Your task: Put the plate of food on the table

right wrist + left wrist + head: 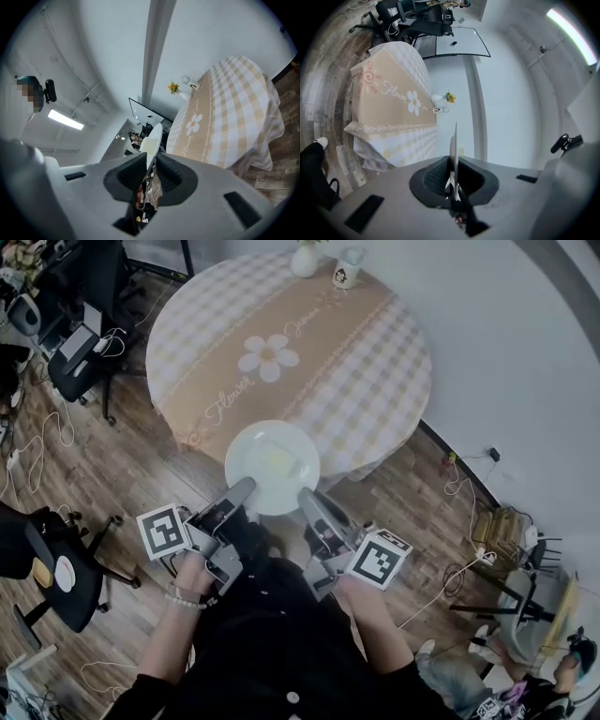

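White plate (272,468) of pale food: held in the air, partly over the near edge of the round surface (309,371), not set down by my reading. Left gripper (246,487) and right gripper (307,495) each have fingers clamped on its near rim. Risk: both grips sit on one side, so the far rim may dip, sliding food off or knocking the surface's edge.
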Motion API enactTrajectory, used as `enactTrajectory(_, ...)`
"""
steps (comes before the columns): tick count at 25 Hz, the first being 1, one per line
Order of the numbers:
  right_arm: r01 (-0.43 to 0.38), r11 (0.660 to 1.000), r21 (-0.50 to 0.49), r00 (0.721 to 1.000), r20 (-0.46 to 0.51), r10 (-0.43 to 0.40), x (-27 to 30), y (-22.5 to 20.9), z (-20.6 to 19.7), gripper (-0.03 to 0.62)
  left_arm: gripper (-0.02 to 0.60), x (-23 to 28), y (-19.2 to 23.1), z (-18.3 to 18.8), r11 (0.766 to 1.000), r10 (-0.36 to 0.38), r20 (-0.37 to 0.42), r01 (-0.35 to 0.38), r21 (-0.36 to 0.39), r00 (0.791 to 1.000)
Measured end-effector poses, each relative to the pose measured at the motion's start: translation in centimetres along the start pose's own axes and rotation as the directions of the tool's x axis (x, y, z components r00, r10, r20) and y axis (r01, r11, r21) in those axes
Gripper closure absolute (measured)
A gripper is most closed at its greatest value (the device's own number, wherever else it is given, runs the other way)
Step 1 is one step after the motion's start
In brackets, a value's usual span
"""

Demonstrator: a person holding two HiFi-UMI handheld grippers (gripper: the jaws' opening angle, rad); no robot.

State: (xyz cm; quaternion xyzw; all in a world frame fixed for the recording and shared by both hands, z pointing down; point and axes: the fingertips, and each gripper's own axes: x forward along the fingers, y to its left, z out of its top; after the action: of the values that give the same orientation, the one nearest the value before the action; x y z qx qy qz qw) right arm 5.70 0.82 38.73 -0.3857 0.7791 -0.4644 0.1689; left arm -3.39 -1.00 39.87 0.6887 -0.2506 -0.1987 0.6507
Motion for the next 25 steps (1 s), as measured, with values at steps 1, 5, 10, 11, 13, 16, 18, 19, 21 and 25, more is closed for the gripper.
enactTrajectory(1, 0.002, 1.0, 0.001, 1.0, 0.005, -0.002, 0.5, -0.1, 0.5, 0.553, 0.559, 0.5, -0.1, 0.6, 1.0, -0.001, -0.005, 0.001, -0.002, 1.0)
enactTrajectory(5, 0.018, 1.0, 0.007, 1.0, 0.025, -0.018, 2.5, -0.6, 2.3, 0.553, 0.558, 2.3, -0.4, 2.8, 1.0, -0.002, -0.032, 0.002, -0.007, 0.999)
enactTrajectory(10, 0.055, 0.998, 0.014, 0.997, 0.06, -0.055, 5.1, -1.4, 3.6, 0.553, 0.558, 4.1, 0.3, 5.7, 1.0, -0.005, -0.078, 0.003, -0.025, 0.997)
enactTrajectory(11, 0.062, 0.998, 0.015, 0.996, 0.066, -0.063, 5.6, -1.7, 3.9, 0.553, 0.558, 4.5, 0.4, 6.3, 1.0, -0.007, -0.086, 0.005, -0.028, 0.996)
enactTrajectory(13, 0.074, 0.997, 0.016, 0.994, 0.077, -0.075, 6.6, -2.1, 4.4, 0.553, 0.558, 5.2, 0.7, 7.4, 1.0, -0.008, -0.101, 0.005, -0.031, 0.995)
enactTrajectory(16, 0.085, 0.996, 0.013, 0.992, 0.095, -0.086, 8.2, -2.2, 5.5, 0.553, 0.558, 6.2, 0.5, 9.2, 0.999, -0.014, -0.12, 0.009, -0.036, 0.993)
enactTrajectory(18, 0.096, 0.995, 0.014, 0.99, 0.099, -0.097, 9.1, -2.0, 6.3, 0.553, 0.559, 6.9, -0.1, 10.3, 0.999, -0.013, -0.134, 0.009, -0.032, 0.991)
enactTrajectory(19, 0.104, 0.994, 0.018, 0.989, 0.1, -0.105, 9.5, -2.0, 6.7, 0.553, 0.558, 7.3, -0.3, 10.8, 1.0, -0.009, -0.143, 0.005, -0.023, 0.99)
enactTrajectory(21, 0.113, 0.993, 0.028, 0.988, 0.105, -0.115, 10.0, -2.4, 7.4, 0.553, 0.558, 8.1, -0.3, 11.5, 1.0, 0.008, -0.162, -0.008, -0.002, 0.987)
enactTrajectory(25, 0.115, 0.993, 0.031, 0.986, 0.118, -0.118, 11.3, -3.9, 9.4, 0.553, 0.558, 10.7, -0.1, 12.9, 1.0, 0.01, -0.179, -0.008, 0.015, 0.984)
